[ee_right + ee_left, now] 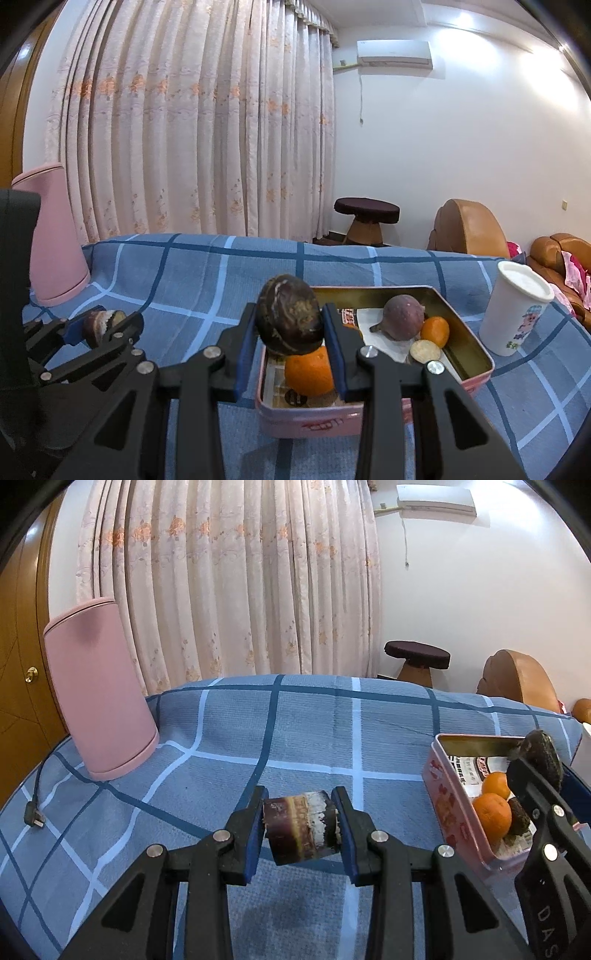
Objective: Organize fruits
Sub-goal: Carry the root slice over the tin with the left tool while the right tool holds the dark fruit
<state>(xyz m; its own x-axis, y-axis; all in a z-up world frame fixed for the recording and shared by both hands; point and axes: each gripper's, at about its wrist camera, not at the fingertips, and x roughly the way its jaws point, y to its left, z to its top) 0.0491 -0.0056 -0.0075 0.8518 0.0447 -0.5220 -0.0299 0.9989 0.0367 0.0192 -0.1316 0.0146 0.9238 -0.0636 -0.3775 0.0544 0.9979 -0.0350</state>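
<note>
My left gripper (300, 827) is shut on a short purple sugarcane piece (300, 825), held above the blue checked cloth, left of the pink tin (448, 812). It also shows in the right wrist view (105, 323). My right gripper (290, 332) is shut on a dark brown round fruit (290, 319), held over the near end of the tin (476, 354). The tin holds an orange (308, 371) under the held fruit, a purple fruit (402, 317), a smaller orange (435, 331) and a pale round piece (424, 350).
A tall pink cylinder (99, 690) stands at the back left with a black plug and cable (35, 812) near it. A white cup (517, 308) stands right of the tin. Curtain, stool and brown sofa lie beyond the table.
</note>
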